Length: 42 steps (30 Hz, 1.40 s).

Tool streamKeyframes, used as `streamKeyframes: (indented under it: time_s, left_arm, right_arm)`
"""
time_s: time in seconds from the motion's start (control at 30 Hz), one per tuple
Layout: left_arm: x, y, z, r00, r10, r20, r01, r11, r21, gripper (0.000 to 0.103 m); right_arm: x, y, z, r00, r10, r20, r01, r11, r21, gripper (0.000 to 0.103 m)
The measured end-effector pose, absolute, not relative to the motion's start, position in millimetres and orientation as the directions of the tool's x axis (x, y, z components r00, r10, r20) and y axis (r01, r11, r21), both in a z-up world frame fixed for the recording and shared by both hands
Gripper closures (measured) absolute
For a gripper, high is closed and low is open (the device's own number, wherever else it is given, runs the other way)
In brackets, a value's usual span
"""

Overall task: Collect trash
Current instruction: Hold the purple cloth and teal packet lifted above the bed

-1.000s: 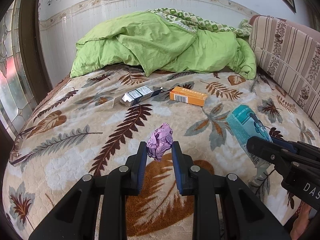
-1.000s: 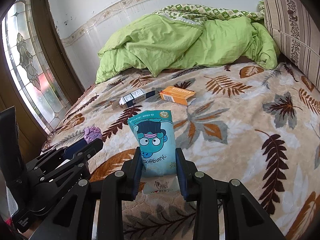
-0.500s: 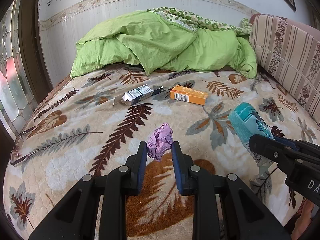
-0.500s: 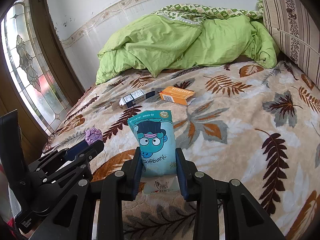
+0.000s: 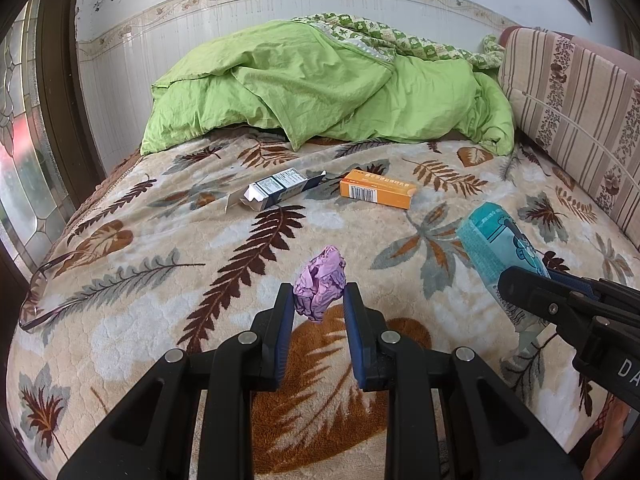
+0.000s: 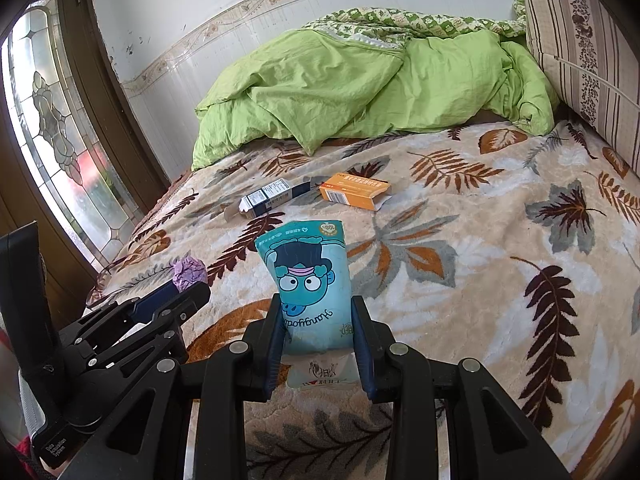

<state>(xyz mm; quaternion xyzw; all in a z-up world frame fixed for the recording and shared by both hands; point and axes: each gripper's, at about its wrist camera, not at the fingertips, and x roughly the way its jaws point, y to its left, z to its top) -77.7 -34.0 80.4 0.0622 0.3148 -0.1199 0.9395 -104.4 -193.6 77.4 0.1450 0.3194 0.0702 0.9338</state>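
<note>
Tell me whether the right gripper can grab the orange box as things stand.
Probably not: the right gripper is shut on the blue snack bag. The blanket between it and the orange box lies clear.

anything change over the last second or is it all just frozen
Nothing visibly changed. The left gripper stays shut on the crumpled purple paper and the right gripper stays shut on the blue snack pouch, both held in place above the leaf-print blanket. The dark carton and the orange box lie where they were.
</note>
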Motion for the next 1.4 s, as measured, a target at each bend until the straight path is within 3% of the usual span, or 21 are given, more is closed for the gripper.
streamKeyframes:
  time_s: [1.4]
  left_arm:
    - [-78.4, -37.4, 80.6, 0.770, -0.183, -0.611, 0.265, 0.963, 0.045, 0.079]
  right_arm:
    - [-104.6, -192.6, 77.3, 0.787, 0.227, -0.574, -0.039, 0.946, 0.321, 0.070]
